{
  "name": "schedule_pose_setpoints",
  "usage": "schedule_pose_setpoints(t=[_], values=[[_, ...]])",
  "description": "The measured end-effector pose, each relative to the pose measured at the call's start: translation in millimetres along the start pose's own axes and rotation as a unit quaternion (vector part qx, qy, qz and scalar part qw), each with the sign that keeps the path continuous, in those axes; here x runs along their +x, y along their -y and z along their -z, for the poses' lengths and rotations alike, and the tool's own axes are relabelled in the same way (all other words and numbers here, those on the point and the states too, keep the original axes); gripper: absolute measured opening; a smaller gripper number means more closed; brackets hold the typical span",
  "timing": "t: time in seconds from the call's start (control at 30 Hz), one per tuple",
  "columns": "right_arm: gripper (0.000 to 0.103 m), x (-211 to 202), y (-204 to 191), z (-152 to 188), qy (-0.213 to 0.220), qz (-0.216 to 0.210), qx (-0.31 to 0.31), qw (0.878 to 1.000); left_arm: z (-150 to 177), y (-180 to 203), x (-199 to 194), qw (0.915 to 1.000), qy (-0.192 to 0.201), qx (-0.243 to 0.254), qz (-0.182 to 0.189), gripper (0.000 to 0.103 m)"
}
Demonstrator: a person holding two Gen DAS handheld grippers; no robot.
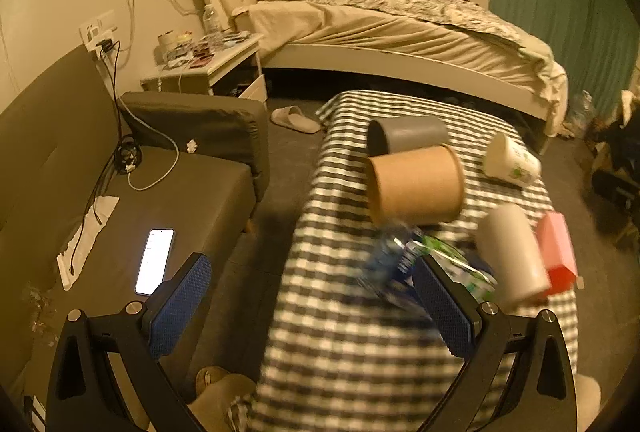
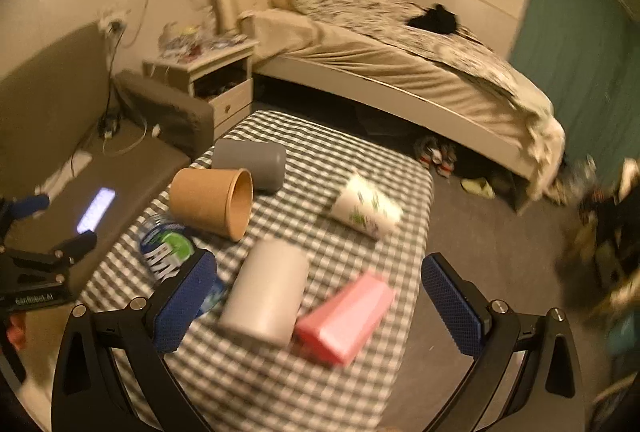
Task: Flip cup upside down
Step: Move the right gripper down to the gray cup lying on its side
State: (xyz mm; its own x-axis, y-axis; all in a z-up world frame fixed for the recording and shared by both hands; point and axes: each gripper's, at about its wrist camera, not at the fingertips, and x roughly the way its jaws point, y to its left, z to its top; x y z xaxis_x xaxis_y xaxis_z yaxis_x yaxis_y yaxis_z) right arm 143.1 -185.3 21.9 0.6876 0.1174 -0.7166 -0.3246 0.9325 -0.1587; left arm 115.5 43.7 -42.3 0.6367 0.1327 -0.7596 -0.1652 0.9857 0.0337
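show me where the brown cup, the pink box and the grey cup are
brown cup (image 2: 204, 198), right wrist view, on its side wall
pink box (image 2: 346, 316), right wrist view, on its top face
grey cup (image 2: 252, 162), right wrist view, on its side wall

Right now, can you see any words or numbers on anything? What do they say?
"GenRobot.AI", roughly as it reads, small and soft, on the black body of the left gripper in the right wrist view.
Large white letters on the water bottle label: too blurred to read.
Lit phone screen on the sofa: too small to read.
Green print on the white paper cup: a pattern, with no words I can make out.
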Motion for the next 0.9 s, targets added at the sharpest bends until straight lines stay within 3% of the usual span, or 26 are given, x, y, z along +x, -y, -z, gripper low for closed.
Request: schedule_pose_setpoints(t=[0.13,0.37,0.47,0.67,0.77,0.9], values=[[0.103,34.4,-3.4,-35.9,-0.008,-0.001,-0.073,0.997,-13.3,-12.7,26.0,0.9998,-0.008,-0.015,-0.013,0.103],[0.103,102.5,-8.2,-89.9,-0.042,-0.052,-0.075,0.995,-27.9,-34.6,63.6,0.9989,-0.022,-0.027,-0.03,0.103],[0.103,133.0,-24.1,-105.7,-0.06,-0.065,-0.138,0.986,-28.3,-43.8,75.9,0.9987,-0.028,-0.025,-0.035,0.103],[0.102,189.9,-47.0,-118.0,-0.123,-0.062,-0.31,0.941,-27.6,-56.2,100.8,0.9975,-0.047,-0.032,-0.042,0.103],[0.102,206.9,-54.2,-124.1,-0.139,-0.075,-0.363,0.918,-32.6,-61.6,114.1,0.9965,-0.055,-0.045,-0.045,0.103],[0.101,226.7,-74.3,-118.8,-0.166,-0.101,-0.44,0.877,-40.8,-65.3,129.2,0.996,-0.058,-0.05,-0.047,0.103]])
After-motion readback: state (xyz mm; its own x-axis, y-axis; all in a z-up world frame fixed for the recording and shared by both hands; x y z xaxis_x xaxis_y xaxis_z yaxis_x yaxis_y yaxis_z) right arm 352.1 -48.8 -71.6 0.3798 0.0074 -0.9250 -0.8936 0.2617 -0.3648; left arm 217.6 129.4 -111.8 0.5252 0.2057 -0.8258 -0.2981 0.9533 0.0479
